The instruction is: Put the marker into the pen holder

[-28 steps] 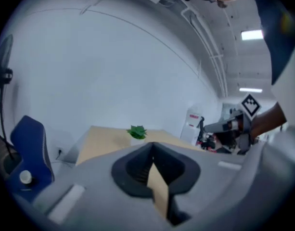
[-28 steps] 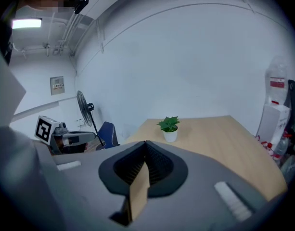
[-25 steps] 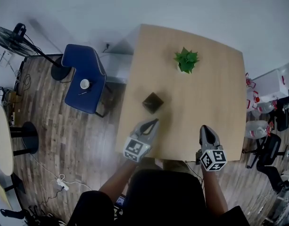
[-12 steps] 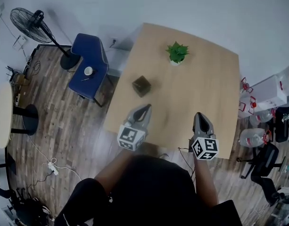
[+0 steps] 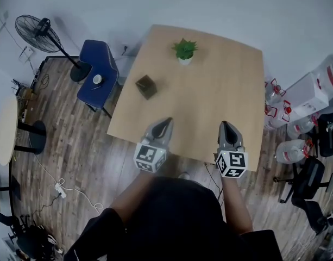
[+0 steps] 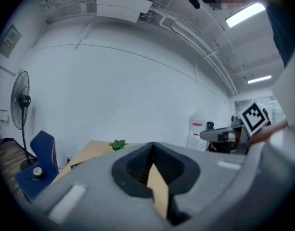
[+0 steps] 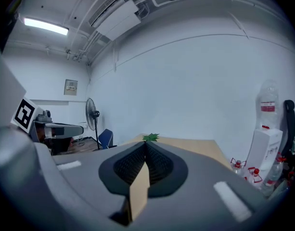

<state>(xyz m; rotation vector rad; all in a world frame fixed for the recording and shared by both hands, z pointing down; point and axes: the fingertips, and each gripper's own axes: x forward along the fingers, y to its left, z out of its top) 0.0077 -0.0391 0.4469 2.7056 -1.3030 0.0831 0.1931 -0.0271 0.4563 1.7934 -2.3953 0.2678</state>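
Head view: the left gripper (image 5: 165, 123) and the right gripper (image 5: 226, 125) hang side by side over the near edge of the wooden table (image 5: 220, 97), both pointing away from the person. The dark pen holder (image 5: 146, 86) stands near the table's left edge, ahead of the left gripper and well apart from it. A potted plant (image 5: 184, 50) sits by the far edge. Whether the marker is in the holder is too small to tell.

Left gripper view: the jaws are pressed together with nothing between them. The plant shows beyond them, with a blue chair (image 6: 43, 150) and a fan (image 6: 22, 100) at left.

Right gripper view: these jaws also meet, empty, in line with the plant.
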